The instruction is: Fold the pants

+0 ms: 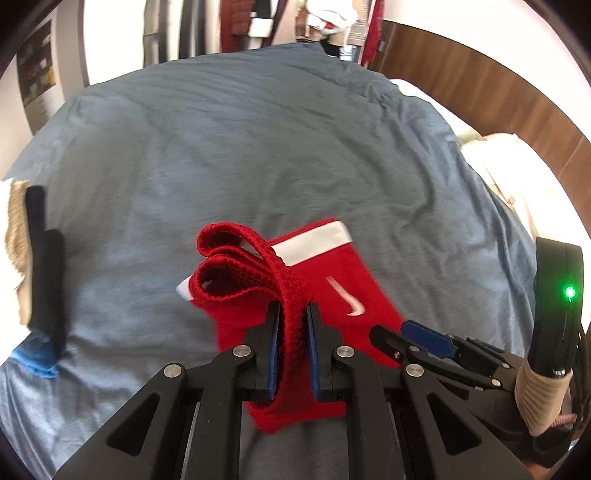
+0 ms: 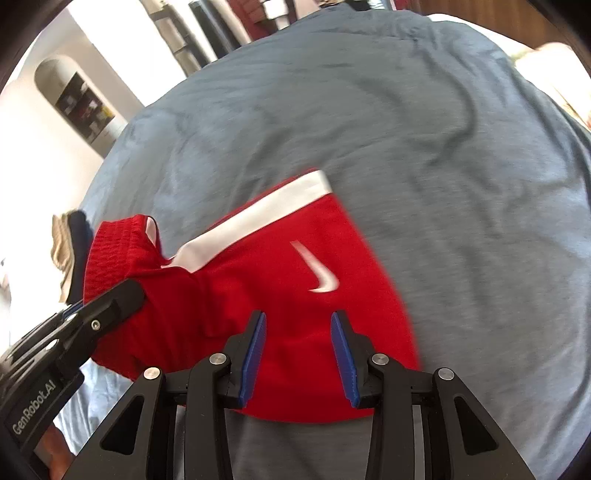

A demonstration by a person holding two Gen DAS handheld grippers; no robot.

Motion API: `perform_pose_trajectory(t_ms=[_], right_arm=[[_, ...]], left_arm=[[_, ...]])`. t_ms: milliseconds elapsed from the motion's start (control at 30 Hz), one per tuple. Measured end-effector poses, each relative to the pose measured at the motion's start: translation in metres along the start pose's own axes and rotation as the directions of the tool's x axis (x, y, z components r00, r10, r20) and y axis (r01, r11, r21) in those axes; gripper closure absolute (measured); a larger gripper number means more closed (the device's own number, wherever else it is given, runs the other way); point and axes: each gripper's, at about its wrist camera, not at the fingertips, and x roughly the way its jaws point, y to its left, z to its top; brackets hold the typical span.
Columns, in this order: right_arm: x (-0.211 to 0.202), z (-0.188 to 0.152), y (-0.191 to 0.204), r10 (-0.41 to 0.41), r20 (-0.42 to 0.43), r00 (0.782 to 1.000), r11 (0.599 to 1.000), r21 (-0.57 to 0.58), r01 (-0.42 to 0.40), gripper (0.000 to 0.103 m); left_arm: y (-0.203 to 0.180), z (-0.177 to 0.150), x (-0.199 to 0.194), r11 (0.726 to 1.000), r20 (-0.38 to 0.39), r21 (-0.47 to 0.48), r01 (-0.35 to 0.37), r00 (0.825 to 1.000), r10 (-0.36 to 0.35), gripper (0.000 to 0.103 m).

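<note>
Far left edge of the bed: a tan knit garment (image 1: 14,236) with a dark navy folded piece (image 1: 44,258) lying over it, and a scrap of bright blue fabric (image 1: 35,363) just nearer. All rest on a wrinkled grey-blue bedspread (image 1: 240,147) that fills most of both views. Near centre, the red shorts (image 2: 280,273) lie on the bedspread, partly folded, with a white side stripe (image 2: 258,214) running toward the far right and a white swoosh logo (image 2: 317,273) on the flat panel. The ribbed red waistband (image 1: 258,266) is bunched into stacked loops and lifted off the cover at the shorts' left end. Left gripper (image 1: 291,328): closed on the waistband, ribbed cloth pinched between its blue pads (image 1: 273,350). Right gripper (image 2: 299,343): jaws spread apart, blue pads either side of the red panel's near edge, over the cloth; whether they touch it cannot be told. In the left wrist view the right gripper's fingers sit just right of the shorts, low, with a green indicator light (image 1: 570,293) on the handle behind. Far right: a brown wooden headboard (image 1: 498,85) and pale bedding (image 1: 517,177) beside the bedspread. Hanging clothes (image 1: 332,18) blur along the far wall.
</note>
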Motion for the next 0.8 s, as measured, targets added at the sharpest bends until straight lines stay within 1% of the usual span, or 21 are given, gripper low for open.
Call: perform_pose_trajectory(t_ms=[167, 333, 400, 467, 500, 567, 667, 700, 767, 800], right_arm=[[-0.009, 0.0, -0.034, -0.024, 0.011, 1.0, 0.999, 0.037, 0.023, 0.066], [-0.017, -0.002, -0.064, -0.055, 0.017, 0.998, 0.996, 0.072, 0.053, 0.066], [-0.02, -0.003, -0.074, -0.062, 0.016, 0.998, 0.994, 0.088, 0.06, 0.066], [-0.021, -0.004, -0.082, -0.074, 0.014, 0.997, 0.992, 0.101, 0.072, 0.066], [-0.022, -0.005, -0.086, -0.084, 0.015, 0.996, 0.991, 0.105, 0.082, 0.066], [-0.023, -0.007, -0.091, -0.108, 0.015, 0.994, 0.988, 0.111, 0.105, 0.066], [-0.029, -0.01, -0.096, -0.119, 0.016, 0.993, 0.986, 0.119, 0.116, 0.066], [-0.031, -0.011, -0.096, -0.121, 0.017, 0.993, 0.985, 0.123, 0.118, 0.066], [-0.038, -0.012, -0.093, -0.109, 0.028, 0.994, 0.986, 0.133, 0.104, 0.066], [-0.042, -0.013, -0.09, -0.1, 0.038, 0.994, 0.986, 0.139, 0.094, 0.066]], left_arm=[[-0.034, 0.008, 0.024, 0.999, -0.025, 0.022, 0.045, 0.999, -0.045, 0.089], [-0.058, 0.008, 0.048, 0.997, -0.06, 0.058, 0.059, 0.997, -0.056, 0.087], [-0.064, 0.007, 0.055, 0.995, -0.083, 0.063, 0.079, 0.994, -0.074, 0.082], [-0.068, 0.007, 0.058, 0.991, -0.095, 0.071, 0.109, 0.99, -0.103, 0.064], [-0.07, 0.007, 0.057, 0.99, -0.092, 0.079, 0.113, 0.99, -0.106, 0.061], [-0.073, 0.006, 0.05, 0.987, -0.08, 0.119, 0.112, 0.991, -0.103, 0.06], [-0.072, 0.007, 0.033, 0.971, -0.054, 0.208, 0.115, 0.993, -0.106, 0.059], [-0.069, 0.009, 0.027, 0.962, -0.032, 0.254, 0.1, 0.995, -0.095, 0.058], [-0.061, 0.013, 0.021, 0.935, 0.026, 0.352, 0.036, 0.998, -0.048, 0.053], [-0.054, 0.016, 0.021, 0.91, 0.053, 0.415, 0.015, 0.998, -0.041, 0.053]])
